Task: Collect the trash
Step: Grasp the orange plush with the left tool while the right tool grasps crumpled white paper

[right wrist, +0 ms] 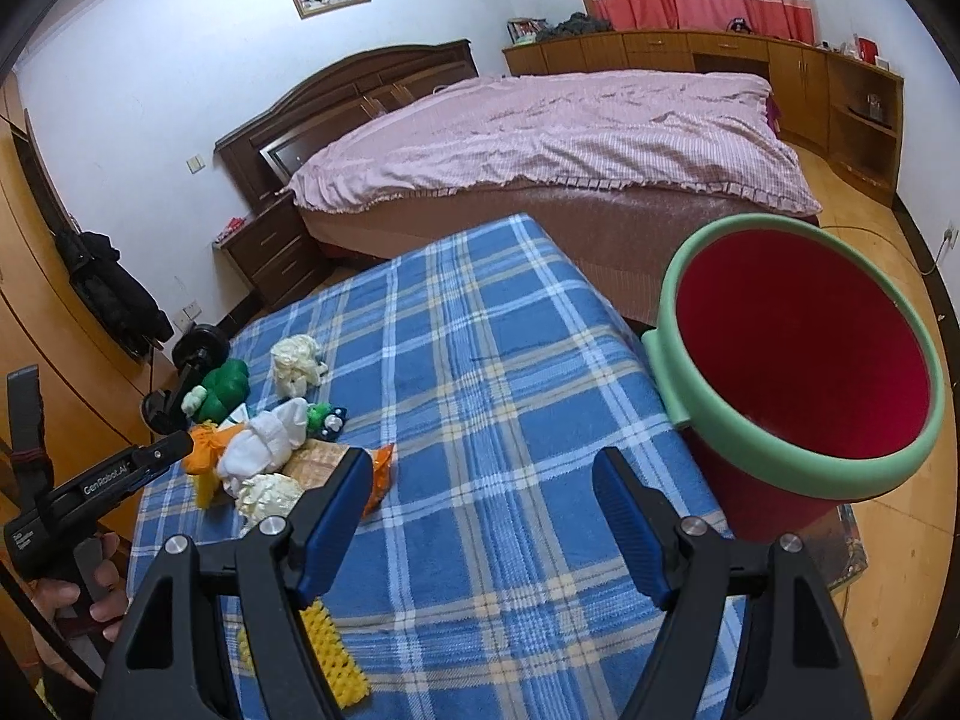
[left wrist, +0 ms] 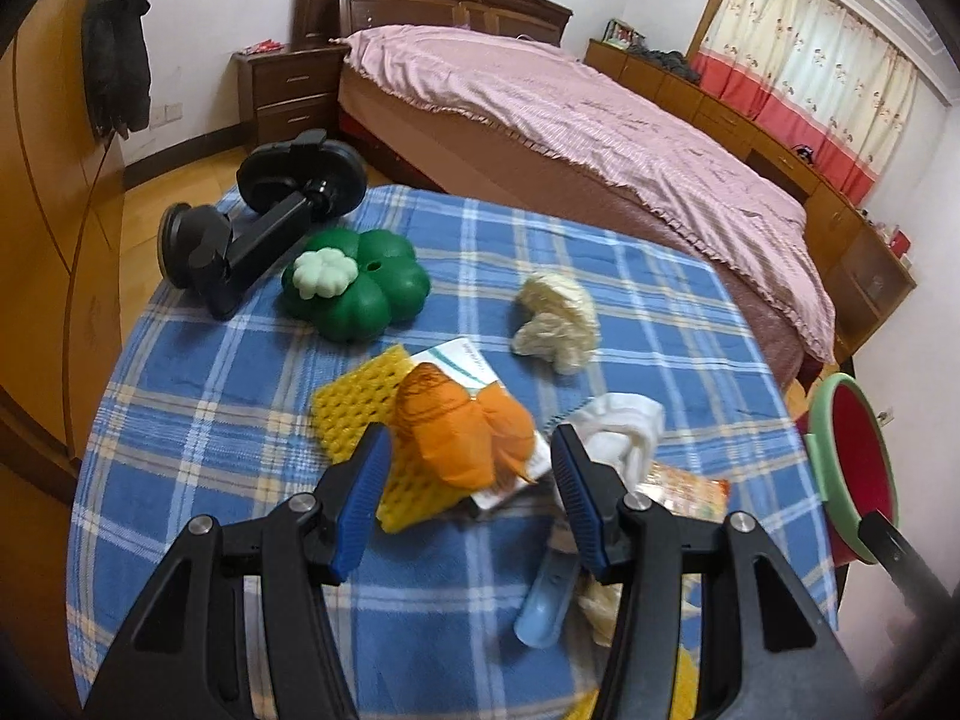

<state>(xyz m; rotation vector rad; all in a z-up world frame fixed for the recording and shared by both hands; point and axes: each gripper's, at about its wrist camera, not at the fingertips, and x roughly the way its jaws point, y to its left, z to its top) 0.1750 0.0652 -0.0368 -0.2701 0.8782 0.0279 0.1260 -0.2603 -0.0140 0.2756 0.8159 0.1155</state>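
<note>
Left wrist view: my left gripper (left wrist: 468, 474) is spread wide over the blue checked cloth (left wrist: 198, 420), holding nothing. Between its blue pads (left wrist: 366, 480) sits a crumpled orange paper (left wrist: 462, 438), lying on a yellow foam net (left wrist: 360, 414). A white tissue (left wrist: 624, 426) lies just to the right. Farther off are a cream paper ball (left wrist: 558, 318) and a green flower toy (left wrist: 360, 282).

Right wrist view: my right gripper (right wrist: 480, 498) hangs wide and holds nothing, above bare cloth. A red bin with a green rim (right wrist: 798, 372) stands just beside the table edge on the right. The trash pile sits at the left, near my left gripper (right wrist: 180, 444).
</note>
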